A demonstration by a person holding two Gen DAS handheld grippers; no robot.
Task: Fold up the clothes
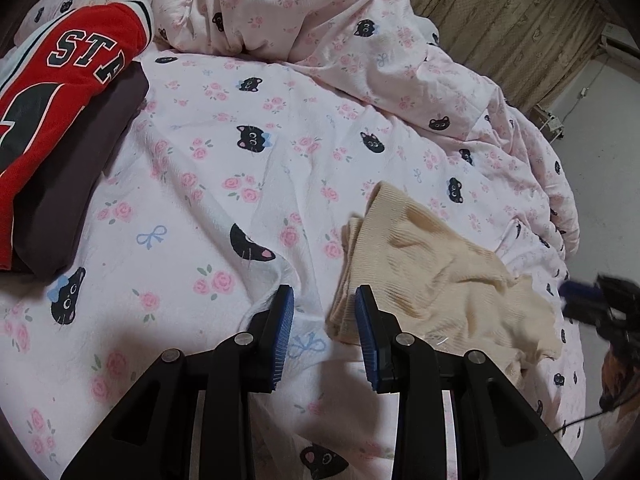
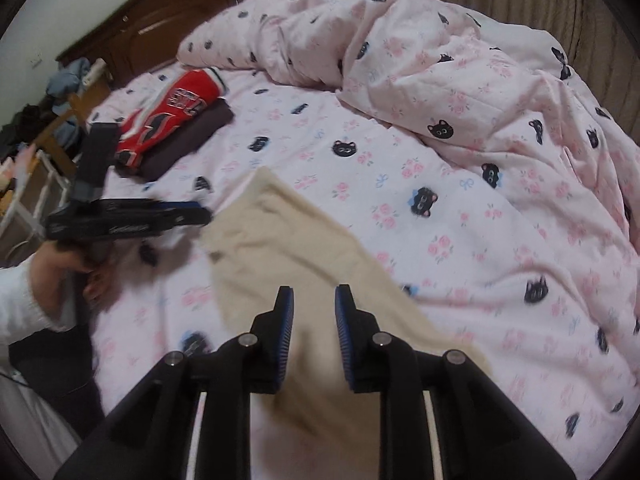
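The left gripper (image 1: 325,300) is held with its jaws apart at the near edge of a cream garment (image 1: 432,268), and the right gripper (image 2: 314,300) is likewise spread and empty above the same cloth. The garment lies rumpled on the bedsheet (image 1: 208,152), well apart from the folded pile (image 1: 60,128). A fresh fold seems to be starting; an edge must next be pinched by each gripper and the cloth spread flat.

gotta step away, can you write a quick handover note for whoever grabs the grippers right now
Left gripper: open, empty, at the near-left edge of the cream garment.
Right gripper: open, empty, above the garment's near end.
Cream garment: rumpled and unfolded on the bed sheet.
Done: red jersey folded on the dark folded garment, far left.
Left: fold the cream garment and stack it.
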